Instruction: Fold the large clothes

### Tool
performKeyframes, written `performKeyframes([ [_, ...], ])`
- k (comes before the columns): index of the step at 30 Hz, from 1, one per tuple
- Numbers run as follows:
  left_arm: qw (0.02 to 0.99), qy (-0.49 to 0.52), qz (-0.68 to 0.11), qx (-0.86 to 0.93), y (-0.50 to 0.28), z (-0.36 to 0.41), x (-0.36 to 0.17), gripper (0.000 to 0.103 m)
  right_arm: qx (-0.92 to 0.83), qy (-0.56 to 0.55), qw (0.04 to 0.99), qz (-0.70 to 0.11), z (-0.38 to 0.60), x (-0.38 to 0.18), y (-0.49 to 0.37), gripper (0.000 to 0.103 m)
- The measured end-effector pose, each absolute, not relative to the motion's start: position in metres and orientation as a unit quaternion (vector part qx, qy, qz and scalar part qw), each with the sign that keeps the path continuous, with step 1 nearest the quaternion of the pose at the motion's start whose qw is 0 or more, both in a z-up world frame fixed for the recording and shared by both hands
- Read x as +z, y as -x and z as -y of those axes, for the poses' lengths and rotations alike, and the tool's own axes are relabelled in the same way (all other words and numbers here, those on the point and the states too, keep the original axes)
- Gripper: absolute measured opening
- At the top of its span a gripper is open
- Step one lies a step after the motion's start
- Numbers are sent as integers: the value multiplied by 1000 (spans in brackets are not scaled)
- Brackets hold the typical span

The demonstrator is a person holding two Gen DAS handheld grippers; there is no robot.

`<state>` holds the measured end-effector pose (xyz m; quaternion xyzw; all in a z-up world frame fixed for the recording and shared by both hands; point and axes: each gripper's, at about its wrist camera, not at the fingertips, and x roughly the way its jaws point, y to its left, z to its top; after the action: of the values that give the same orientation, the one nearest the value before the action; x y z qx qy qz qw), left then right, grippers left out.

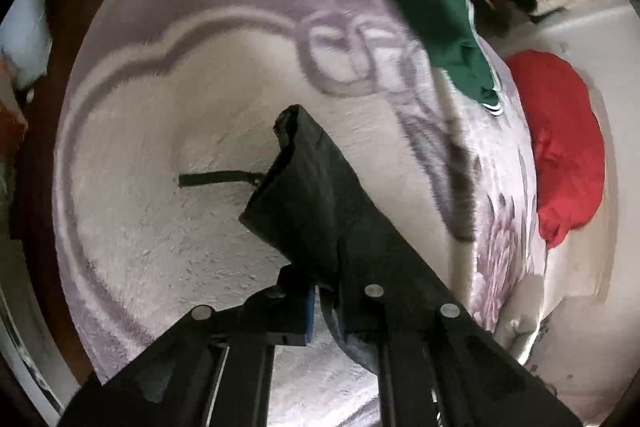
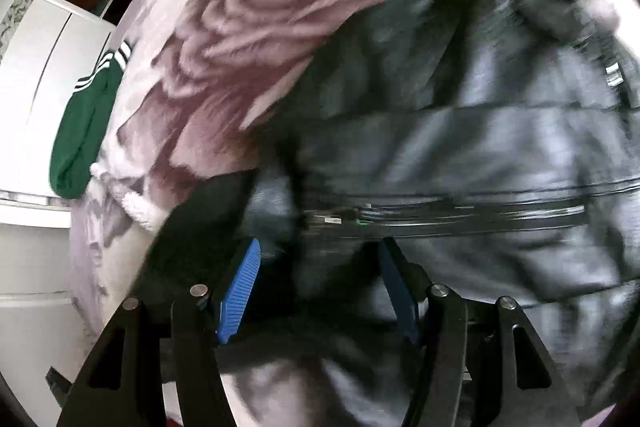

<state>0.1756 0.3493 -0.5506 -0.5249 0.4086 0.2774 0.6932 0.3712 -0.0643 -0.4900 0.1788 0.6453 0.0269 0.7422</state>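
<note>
The left gripper [image 1: 316, 303] is clamping a fold of the black jacket [image 1: 316, 195], its jaws drawn together on the cloth. The pinched part is rising out of the jaws as a dark tent above the blanket [image 1: 168, 219], and a thin black strap [image 1: 216, 178] is trailing from it to the left, lying flat on the pale middle of the blanket.

The right gripper [image 2: 320, 291] is standing with its jaws apart; its blue pads [image 2: 240, 291] are pressing on nothing. The padded body of the jacket is lying directly under and ahead of them, its zip [image 2: 460, 215] running across just beyond the fingertips. The view is blurred, so whether the tips are touching the cloth cannot be told.

The blanket is covering a bed, purple and flowered at its borders. A green garment [image 1: 436, 23] with white stripes is hanging over its far edge beside a white cabinet [image 2: 44, 59]. A red garment [image 1: 564, 143] is lying beyond the blanket's right edge.
</note>
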Motion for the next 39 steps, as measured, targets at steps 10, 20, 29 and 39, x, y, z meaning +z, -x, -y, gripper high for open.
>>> performKeyframes([
  [10, 631, 644, -392, 183, -153, -340, -628, 61, 9, -243, 733, -635, 155, -454, -334, 63],
  [20, 691, 542, -381, 288, -212, -319, -598, 6, -127, -235, 719, -642, 252, -459, -279, 63],
  [29, 790, 404, -374, 269, -258, -303, -500, 5, -263, -229, 755, -555, 335, -425, -269, 63],
  [39, 885, 243, -356, 177, -309, -163, -383, 4, -212, -358, 701, -579, 481, -473, -270, 29],
])
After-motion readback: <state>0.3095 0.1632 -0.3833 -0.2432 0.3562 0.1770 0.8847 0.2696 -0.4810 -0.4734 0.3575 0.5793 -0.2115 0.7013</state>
